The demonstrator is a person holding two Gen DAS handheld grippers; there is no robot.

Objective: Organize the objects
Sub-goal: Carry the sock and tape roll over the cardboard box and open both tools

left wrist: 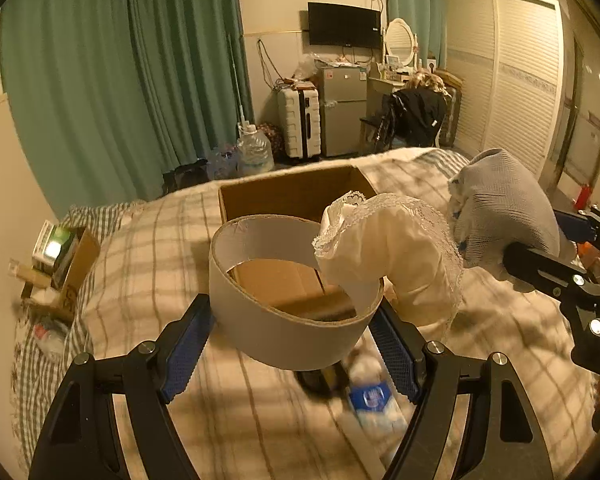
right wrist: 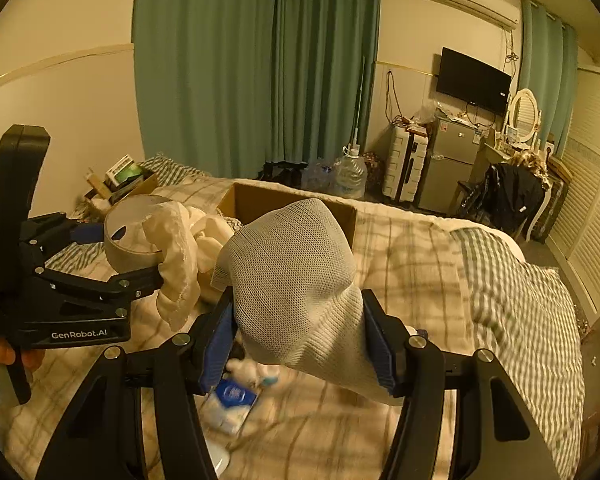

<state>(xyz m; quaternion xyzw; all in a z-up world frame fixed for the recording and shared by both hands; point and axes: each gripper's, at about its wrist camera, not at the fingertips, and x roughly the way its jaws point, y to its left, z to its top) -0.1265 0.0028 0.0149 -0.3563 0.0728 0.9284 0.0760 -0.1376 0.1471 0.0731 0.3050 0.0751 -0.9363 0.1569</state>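
Note:
My left gripper is shut on a round white cardboard ring and holds it above the bed, with a cream lace-trimmed cloth draped over its right rim. My right gripper is shut on a grey mesh knit cloth, also lifted above the bed. It shows in the left wrist view too, to the right of the ring. An open brown cardboard box sits on the bed just beyond both; it shows behind the grey cloth in the right wrist view.
The bed has a plaid blanket. A blue-and-white packet and small items lie on it under the grippers. A small box of items sits at the bed's far left. Water jugs, suitcase, fridge and chair stand beyond.

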